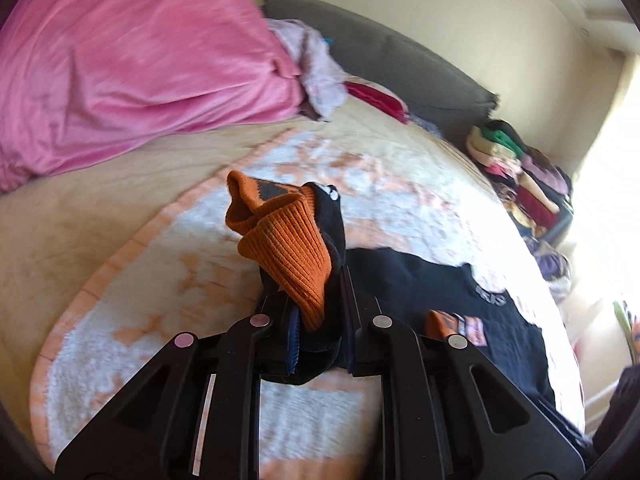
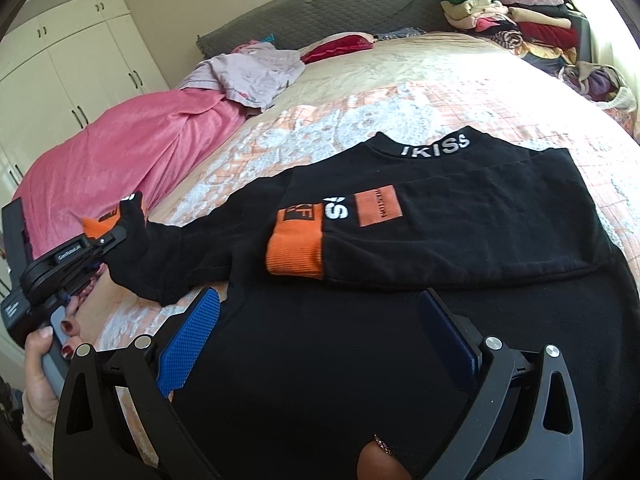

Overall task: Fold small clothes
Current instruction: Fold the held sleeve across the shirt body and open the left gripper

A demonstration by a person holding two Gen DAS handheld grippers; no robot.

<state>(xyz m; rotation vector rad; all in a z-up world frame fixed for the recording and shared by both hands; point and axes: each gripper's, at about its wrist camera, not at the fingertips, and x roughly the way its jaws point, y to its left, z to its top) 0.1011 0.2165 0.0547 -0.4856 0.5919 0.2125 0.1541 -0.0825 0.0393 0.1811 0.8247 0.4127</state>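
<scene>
A small black sweatshirt (image 2: 460, 224) with orange cuffs and white lettering lies flat on the bed. One sleeve with an orange cuff (image 2: 296, 254) is folded across its chest. My left gripper (image 1: 318, 300) is shut on the other sleeve's orange cuff (image 1: 288, 256) and holds it raised off the bed; it also shows in the right wrist view (image 2: 106, 236) at the sweatshirt's left side. My right gripper (image 2: 320, 320) is open and empty, hovering over the sweatshirt's lower body.
A pink blanket (image 2: 120, 152) lies heaped at the bed's left. A lilac garment (image 2: 256, 72) and a red item (image 2: 340, 46) lie by the grey headboard (image 2: 320, 8). A pile of clothes (image 2: 520, 24) sits at the far right. White wardrobes (image 2: 68, 64) stand on the left.
</scene>
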